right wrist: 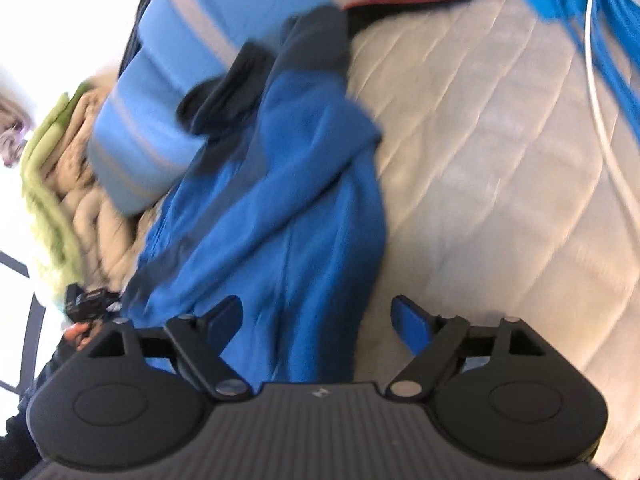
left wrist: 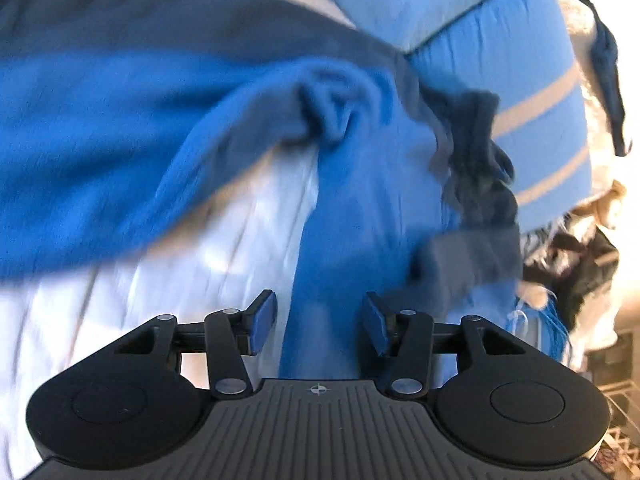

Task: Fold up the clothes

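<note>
Both grippers open; blue garment [right wrist: 288, 200] between jaws

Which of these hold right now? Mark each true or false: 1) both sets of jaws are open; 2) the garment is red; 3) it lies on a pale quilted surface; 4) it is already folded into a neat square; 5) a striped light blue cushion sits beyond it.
1) True: the left gripper and the right gripper both have their jaws spread, with cloth between but not pinched.
2) False: the bright blue fleece garment with dark navy trim is blue.
3) True: it lies on the pale quilted bed cover.
4) False: it lies crumpled and bunched.
5) True: the light blue cushion with grey stripes sits beyond it.
</note>
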`<state>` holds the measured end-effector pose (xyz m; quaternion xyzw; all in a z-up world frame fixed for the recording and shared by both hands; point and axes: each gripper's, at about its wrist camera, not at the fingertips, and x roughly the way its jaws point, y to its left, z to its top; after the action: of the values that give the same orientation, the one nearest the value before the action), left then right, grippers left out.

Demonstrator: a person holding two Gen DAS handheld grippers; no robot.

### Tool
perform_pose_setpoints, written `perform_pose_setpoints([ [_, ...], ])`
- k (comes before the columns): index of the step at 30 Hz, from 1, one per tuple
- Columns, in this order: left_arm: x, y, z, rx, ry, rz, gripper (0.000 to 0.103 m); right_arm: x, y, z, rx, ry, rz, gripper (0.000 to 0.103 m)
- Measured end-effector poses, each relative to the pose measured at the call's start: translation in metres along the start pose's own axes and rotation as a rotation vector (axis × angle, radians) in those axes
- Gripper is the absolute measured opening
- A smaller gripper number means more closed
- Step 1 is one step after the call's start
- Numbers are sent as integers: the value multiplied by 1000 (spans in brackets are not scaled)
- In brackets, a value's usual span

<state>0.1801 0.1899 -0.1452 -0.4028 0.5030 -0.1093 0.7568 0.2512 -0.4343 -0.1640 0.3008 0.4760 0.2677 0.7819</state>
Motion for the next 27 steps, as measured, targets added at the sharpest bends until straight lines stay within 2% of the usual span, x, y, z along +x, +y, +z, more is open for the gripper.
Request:
perform_pose_setpoints([
  [2, -6, 10, -16, -28, 21, -47, 42, -1, 1, -13, 9, 34, 31, 88],
  [4, -6, 14, -25, -33, 60, -69, 34, 0, 2, -24, 28, 80, 70, 88],
  [7, -3, 19, -34, -37, 109, -93, 29, -2, 6, -38, 23, 117, 82, 86],
  [8, -1, 20, -35, -38, 116, -98, 22, -3, 8, -41, 20, 121, 75, 83],
  [9, -1, 21, -36, -35, 116, -93, 11, -3, 9, -43, 22, 125, 58, 63],
  [10, -2, 21, -37, -28, 109, -86, 11, -4, 9, -46, 23, 128, 40, 37],
  [12, -6, 20, -41, 4, 82, -69, 9, -4, 9, -51, 31, 131, -40, 7],
  [18, -20, 21, -40, 37, 48, -21, 8, -24, 5, -58, 19, 65, -58, 4],
  [23, -21, 24, -39, -3, 55, -23, 11, -40, -12, -61, 60, 34, -86, 2],
  [27, -21, 26, -38, -36, 60, -25, 14, -47, -11, -62, 55, 12, -111, 10],
])
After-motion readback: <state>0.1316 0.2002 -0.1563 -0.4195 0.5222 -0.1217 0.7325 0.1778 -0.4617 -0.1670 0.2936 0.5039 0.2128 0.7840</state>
